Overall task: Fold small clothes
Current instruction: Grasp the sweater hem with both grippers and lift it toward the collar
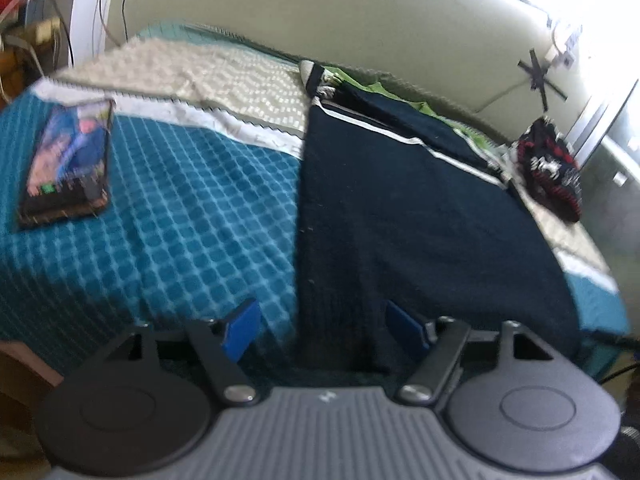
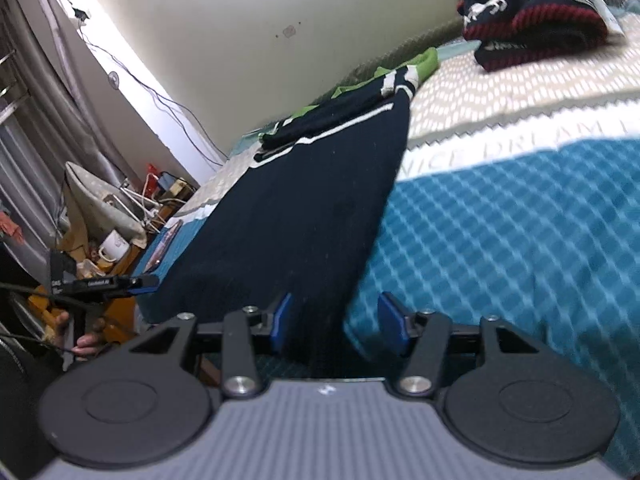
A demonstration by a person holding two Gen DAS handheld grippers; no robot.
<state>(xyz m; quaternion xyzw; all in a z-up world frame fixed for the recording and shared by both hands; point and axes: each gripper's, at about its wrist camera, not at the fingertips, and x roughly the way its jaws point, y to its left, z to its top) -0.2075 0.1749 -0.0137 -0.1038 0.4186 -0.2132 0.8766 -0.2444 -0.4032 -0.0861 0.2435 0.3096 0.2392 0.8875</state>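
Note:
A dark navy garment [image 1: 400, 208] with white stripes lies spread flat on the bed, and it also fills the middle of the right wrist view [image 2: 296, 208]. My left gripper [image 1: 324, 330] is open over its near left edge, and the cloth's border runs between the blue pads [image 1: 242, 330] without being pinched. My right gripper [image 2: 338, 326] is open at the near right corner, with the edge passing between its pads [image 2: 394, 328] and a gap showing. In the right wrist view, the left gripper [image 2: 136, 282] and a hand [image 2: 88, 340] show at the garment's far corner.
The bed has a teal checked cover [image 1: 180, 208] with a cream band [image 1: 248, 80]. A colourful flat case [image 1: 68, 164] lies left. A folded red and navy knit pile [image 2: 536, 12] sits right. Green cloth [image 2: 424, 60] peeks out behind. Clutter and a mug [image 2: 114, 246] stand beside the bed.

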